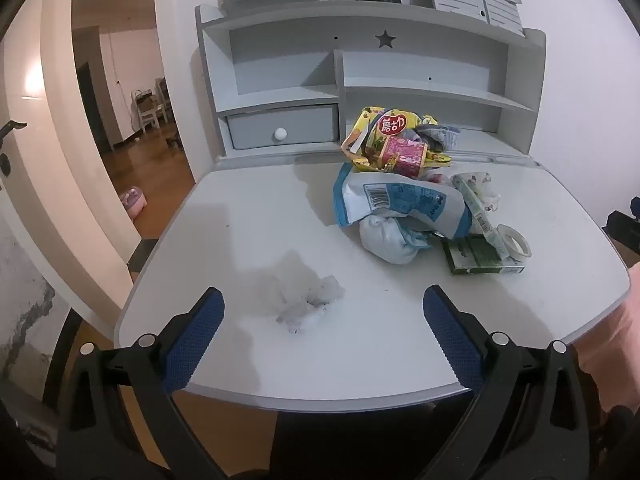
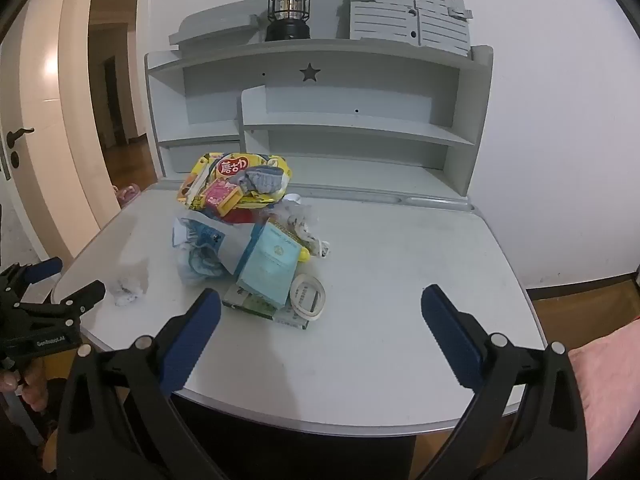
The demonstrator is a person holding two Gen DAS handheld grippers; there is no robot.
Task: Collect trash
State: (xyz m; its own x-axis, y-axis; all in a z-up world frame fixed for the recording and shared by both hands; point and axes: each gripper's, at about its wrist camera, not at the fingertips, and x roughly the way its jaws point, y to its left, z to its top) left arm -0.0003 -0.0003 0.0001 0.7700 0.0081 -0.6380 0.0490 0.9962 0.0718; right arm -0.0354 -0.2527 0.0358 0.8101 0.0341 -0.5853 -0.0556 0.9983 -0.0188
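A heap of trash lies on the grey desk point(image 1: 248, 216): a yellow snack bag point(image 1: 384, 128) at the back, a blue-and-white pouch point(image 1: 400, 200), a crumpled white wad point(image 1: 388, 240), a green carton point(image 1: 476, 258) and a tape roll point(image 1: 514, 240). A crumpled tissue point(image 1: 308, 306) lies alone near the front edge. My left gripper point(image 1: 322, 304) hovers open above that tissue, nothing between its fingers. My right gripper point(image 2: 320, 302) stands open over the desk front, with the tape roll point(image 2: 307, 295), the carton point(image 2: 256, 306) and a light blue box point(image 2: 269, 270) just beyond. The tissue point(image 2: 128, 290) shows at the left, beside the left gripper's fingers point(image 2: 80, 296).
A grey shelf unit point(image 1: 360, 72) with a drawer point(image 1: 282, 130) stands at the desk's back; a lantern point(image 2: 289, 8) and a slatted grey piece point(image 2: 408, 16) sit on top. An open doorway point(image 1: 132, 120) is at the left. The desk surface point(image 2: 420, 248) right of the heap is bare.
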